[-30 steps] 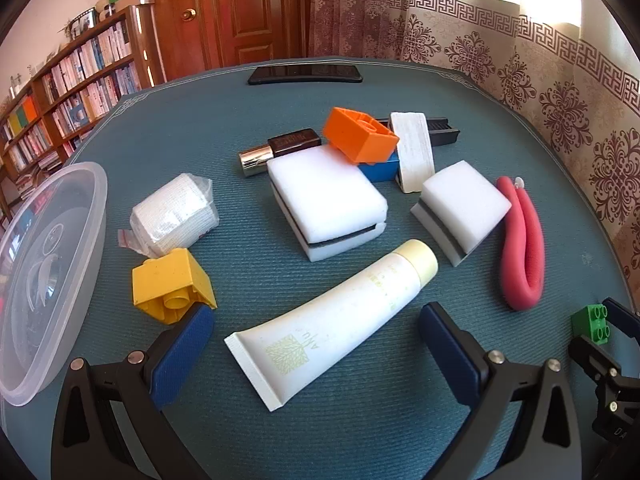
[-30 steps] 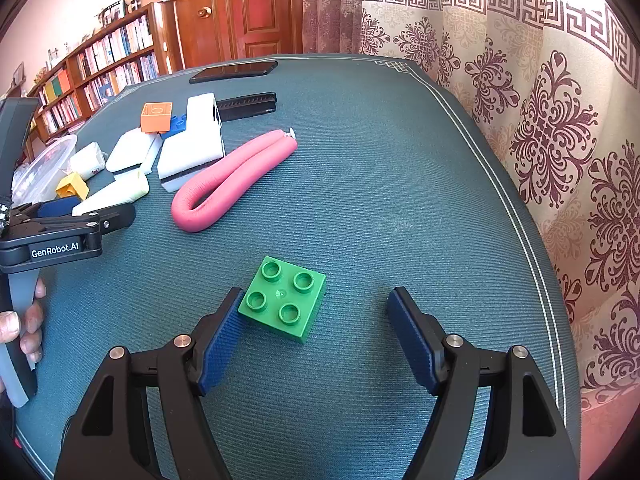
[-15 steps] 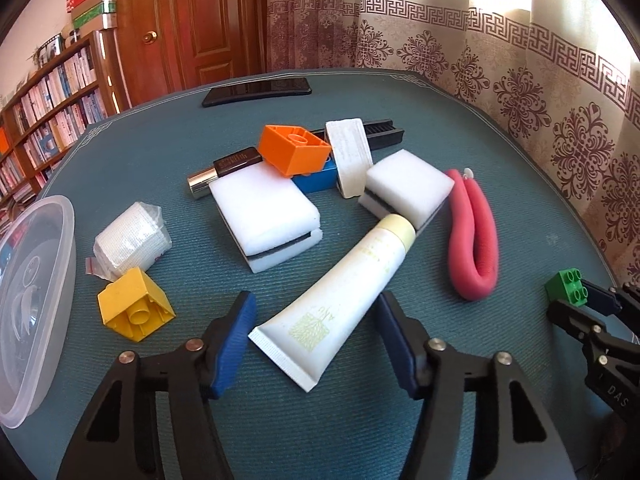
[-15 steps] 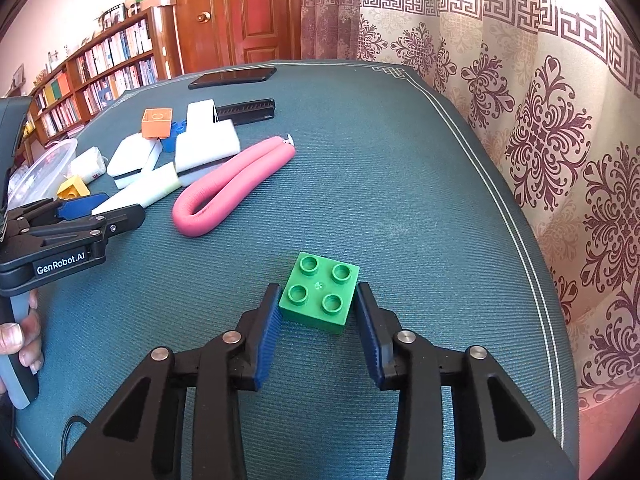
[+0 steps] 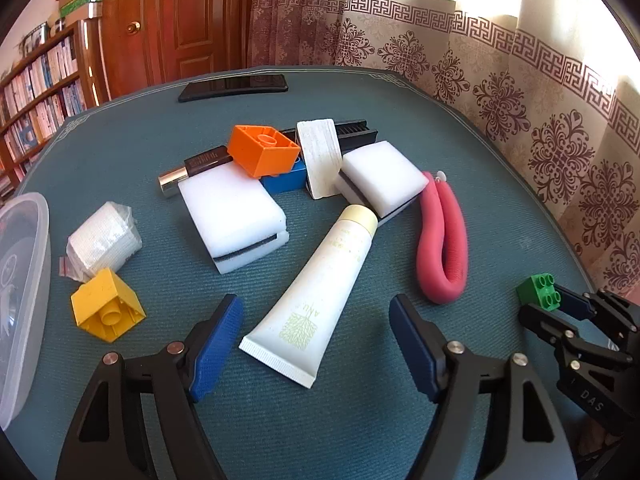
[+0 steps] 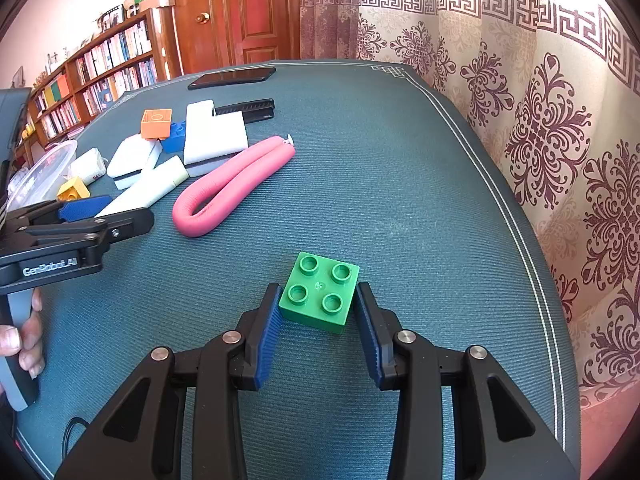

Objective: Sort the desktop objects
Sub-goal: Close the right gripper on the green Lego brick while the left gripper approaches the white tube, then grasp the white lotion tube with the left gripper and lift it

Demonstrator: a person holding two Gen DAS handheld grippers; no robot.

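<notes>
While the small green four-stud plastic brick (image 6: 318,294) sits on the teal textured tabletop (image 6: 400,184), the right gripper (image 6: 316,312) has both blue ribbed pads pressed vs its two sides, clamped on it; brick is upright, studs up, near the table's right edge by the patterned curtain (image 6: 552,128). Just beyond it to the left lies a folded pink foam tube (image 6: 232,182).

Left gripper (image 5: 316,344) is apart, pads wide, w/ the crimped end of a cream-white squeeze tube (image 5: 316,292) between them, not touching either pad. Tube's cap end touches a white sponge block w/ dark layer (image 5: 380,178). Another white sponge (image 5: 234,218) lies left of the tube. Yellow plastic brick (image 5: 106,308), tipped over, sits just left of the left pad, beside a wrapped white gauze roll (image 5: 104,242). Clear plastic lid (image 5: 20,292) at far left edge. Orange brick (image 5: 264,150) rests on a blue brick (image 5: 284,180). Black phone (image 5: 234,86) at the far side.
</notes>
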